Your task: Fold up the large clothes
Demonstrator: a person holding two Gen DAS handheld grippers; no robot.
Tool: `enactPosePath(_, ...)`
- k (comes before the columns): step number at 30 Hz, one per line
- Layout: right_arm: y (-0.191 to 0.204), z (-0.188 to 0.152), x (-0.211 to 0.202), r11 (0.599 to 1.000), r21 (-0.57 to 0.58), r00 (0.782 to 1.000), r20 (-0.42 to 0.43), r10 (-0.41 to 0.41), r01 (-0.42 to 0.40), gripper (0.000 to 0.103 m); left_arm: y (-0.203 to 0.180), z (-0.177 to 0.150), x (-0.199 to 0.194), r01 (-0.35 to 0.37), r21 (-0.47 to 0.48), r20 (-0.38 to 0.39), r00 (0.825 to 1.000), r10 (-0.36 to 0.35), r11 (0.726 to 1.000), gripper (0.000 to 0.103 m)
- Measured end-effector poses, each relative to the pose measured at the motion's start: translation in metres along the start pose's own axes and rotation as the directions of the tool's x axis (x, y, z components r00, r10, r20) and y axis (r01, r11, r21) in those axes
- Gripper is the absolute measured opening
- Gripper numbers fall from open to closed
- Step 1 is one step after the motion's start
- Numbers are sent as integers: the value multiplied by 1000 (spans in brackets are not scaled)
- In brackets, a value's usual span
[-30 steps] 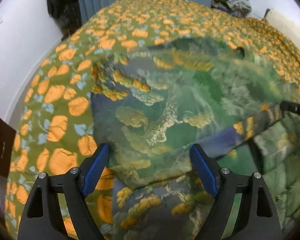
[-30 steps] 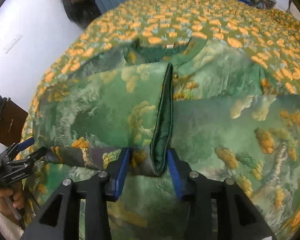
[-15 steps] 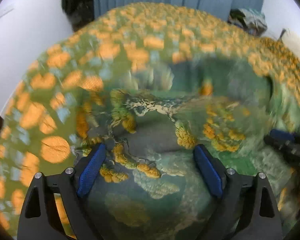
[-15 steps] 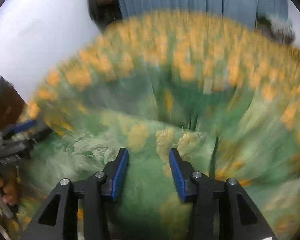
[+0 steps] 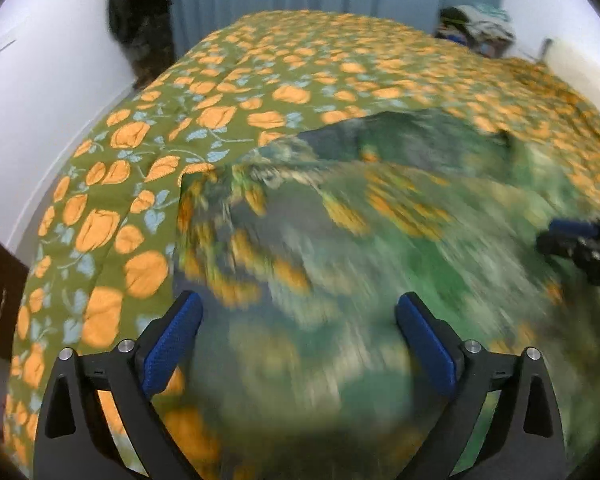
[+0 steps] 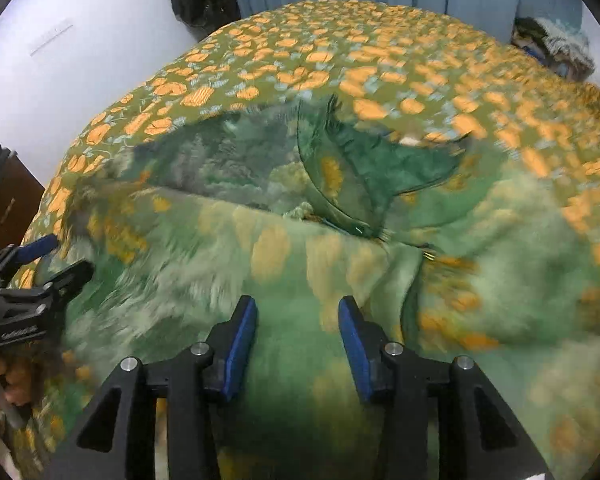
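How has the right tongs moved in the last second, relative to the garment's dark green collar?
Yes. The right tongs have pulled back toward the person: the dark green collar, on the garment, now lies well beyond them, not between the fingers.

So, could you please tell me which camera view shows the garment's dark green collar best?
The right wrist view: the dark green collar lies fairly sharp near the middle, spread open against the floral bedspread. The left wrist view shows the garment mostly motion-blurred, and I cannot make out the collar there.

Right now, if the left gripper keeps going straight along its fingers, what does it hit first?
Most likely the green printed garment bunched between the open left gripper fingers; motion blur hides the depth. The orange-flowered bedspread lies beyond.
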State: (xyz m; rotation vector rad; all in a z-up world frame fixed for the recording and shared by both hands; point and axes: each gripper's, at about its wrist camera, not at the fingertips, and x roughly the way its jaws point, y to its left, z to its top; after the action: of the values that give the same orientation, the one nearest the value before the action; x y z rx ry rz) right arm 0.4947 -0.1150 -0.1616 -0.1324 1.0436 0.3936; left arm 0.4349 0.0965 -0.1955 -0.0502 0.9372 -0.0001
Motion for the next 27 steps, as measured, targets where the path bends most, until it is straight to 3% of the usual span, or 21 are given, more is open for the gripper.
enactPosePath(1,3,-7,-7,1000,-14,1000,2,-2,2,54,-1,-6,-4,10,11,-8,1000,-10,1000,102)
enactPosePath(4,10,-33,16,997,-60,996,-80,-43,38,55,-4,-25,17,-19,44,-102,994,24,999,103)
enactPosePath(6,9,-40,13,998,-42,998,-44,-54,52,55,-1,-29,10,-38,15,-106,994,39,999,102)
enactPosePath(9,9,-46,-29,1000,8,1000,12,-22,22,55,3,-39,-26,8,-42,-104,994,-13,999,101)
enactPosePath(12,5,-74,-80,1000,-9,998,63,13,-12,55,-7,-70,-70,43,23,-71,997,-41,999,101)
enactPosePath(17,-9,-163,-140,998,-13,994,96,-61,62,55,-30,-141,-101,98,102,-97,991,-88,990,102)
enactPosePath(18,-17,-189,-144,997,15,992,93,-81,80,58,-35,-158,-94,92,111,-114,990,-80,990,102)
enactPosePath(20,-32,-231,-133,992,84,994,32,-101,98,62,-36,-172,-90,63,114,-63,996,-56,991,103)
enactPosePath(21,-36,-243,-126,989,105,994,6,-105,104,62,-35,-170,-92,62,98,-60,997,-56,993,103)
enactPosePath(23,-45,-266,-128,984,172,995,71,-65,52,62,-33,-156,-102,57,43,-53,997,-55,997,101)
enactPosePath(27,-40,-268,-154,981,180,975,197,-102,66,62,-42,-111,-124,88,1,92,992,-88,996,102)
